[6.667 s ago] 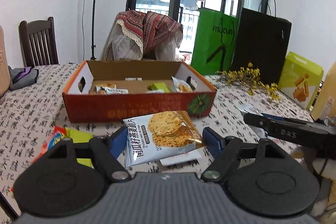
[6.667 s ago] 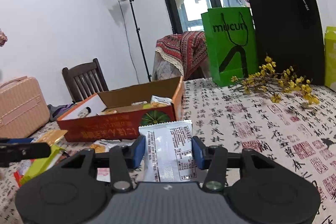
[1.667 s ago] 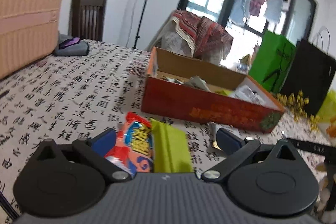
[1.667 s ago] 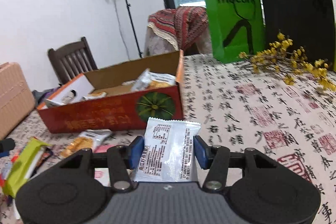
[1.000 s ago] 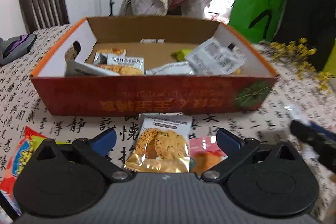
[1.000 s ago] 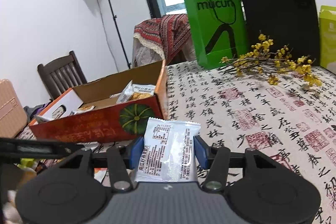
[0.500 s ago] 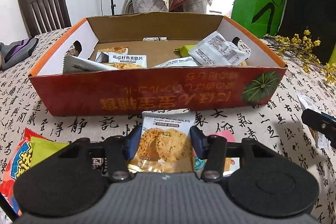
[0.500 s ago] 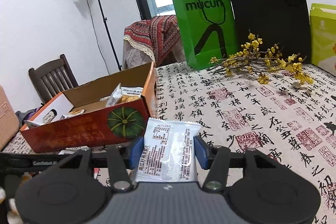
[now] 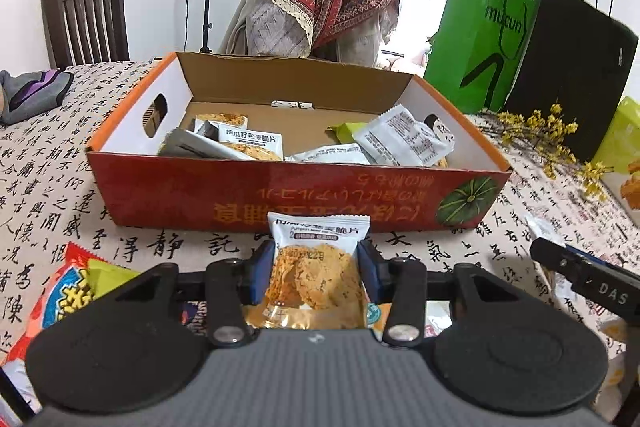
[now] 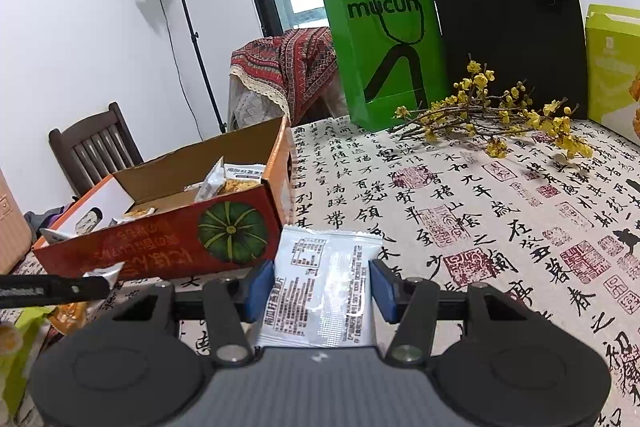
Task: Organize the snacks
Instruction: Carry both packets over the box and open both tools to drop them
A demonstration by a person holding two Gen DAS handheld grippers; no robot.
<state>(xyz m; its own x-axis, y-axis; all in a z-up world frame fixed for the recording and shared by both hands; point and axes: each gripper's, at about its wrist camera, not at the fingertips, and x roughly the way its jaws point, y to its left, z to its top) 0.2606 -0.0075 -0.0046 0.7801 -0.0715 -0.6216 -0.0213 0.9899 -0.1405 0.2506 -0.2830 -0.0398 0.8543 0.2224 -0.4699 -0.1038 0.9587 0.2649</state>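
My left gripper (image 9: 316, 263) is shut on a pumpkin crisp packet (image 9: 316, 267) and holds it just in front of the red cardboard box (image 9: 280, 195), which holds several snack packets. My right gripper (image 10: 322, 285) is shut on a white snack packet (image 10: 324, 291), its printed back facing me, to the right of the same box (image 10: 180, 239). The right gripper's finger shows at the right edge of the left wrist view (image 9: 580, 279); the left gripper's finger shows at the left of the right wrist view (image 10: 52, 289).
A red-and-green snack bag (image 9: 72, 291) lies at the left on the patterned tablecloth (image 10: 480, 207). Yellow flower twigs (image 10: 500, 115), a green bag (image 10: 384, 43), a black bag (image 10: 508, 15) and a yellow-green box (image 10: 612, 67) stand at the back right. A wooden chair (image 9: 86, 19) stands behind.
My left gripper has closed on the pumpkin crisp packet and lifted it off the table towards the box. My right gripper keeps its white packet and has drifted slightly right.
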